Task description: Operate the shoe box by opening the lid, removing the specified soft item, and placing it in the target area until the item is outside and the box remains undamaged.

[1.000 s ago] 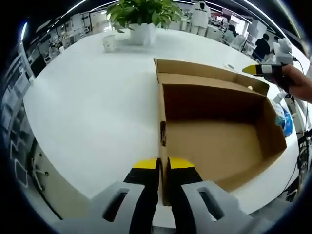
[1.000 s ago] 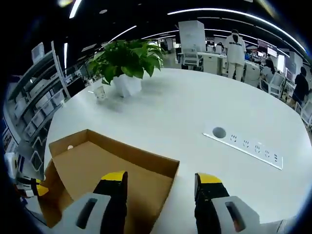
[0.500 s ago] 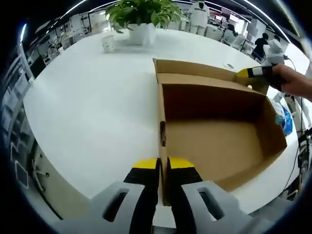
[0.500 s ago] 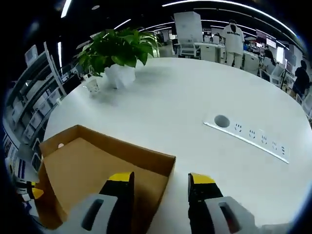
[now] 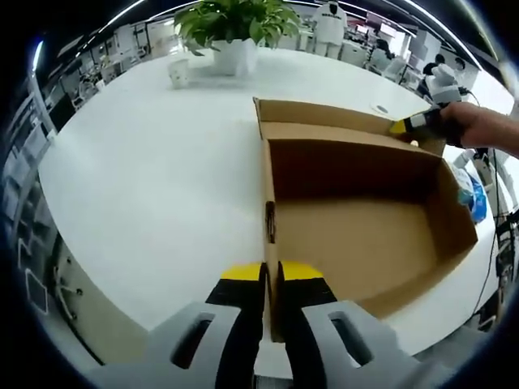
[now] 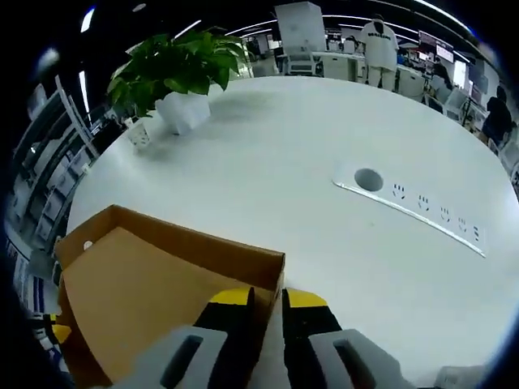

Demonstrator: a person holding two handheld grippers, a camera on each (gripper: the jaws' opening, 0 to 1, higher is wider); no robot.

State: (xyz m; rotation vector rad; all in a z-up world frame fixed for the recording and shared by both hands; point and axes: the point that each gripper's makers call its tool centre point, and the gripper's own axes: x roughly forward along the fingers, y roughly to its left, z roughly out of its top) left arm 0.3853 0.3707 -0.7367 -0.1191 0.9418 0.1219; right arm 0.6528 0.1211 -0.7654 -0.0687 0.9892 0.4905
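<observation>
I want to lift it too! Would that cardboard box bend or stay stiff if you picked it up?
Probably bendy: the box has thin walls, pinched by the left gripper and the right gripper. Likely light too, since it looks empty.

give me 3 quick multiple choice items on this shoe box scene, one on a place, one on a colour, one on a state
1. Where does the potted plant stand?
A. inside the box
B. on the white table, beyond the box
C. on the floor

2. What colour are the claw tips?
A. yellow
B. red
C. green

3. How is the left claw?
A. wide open over the table
B. shut on the cardboard box wall
C. holding the plant

Answers: 1 B, it sits at the table's far side. 2 A, yellow bands top each jaw. 3 B, the wall edge runs between its closed jaws.
</observation>
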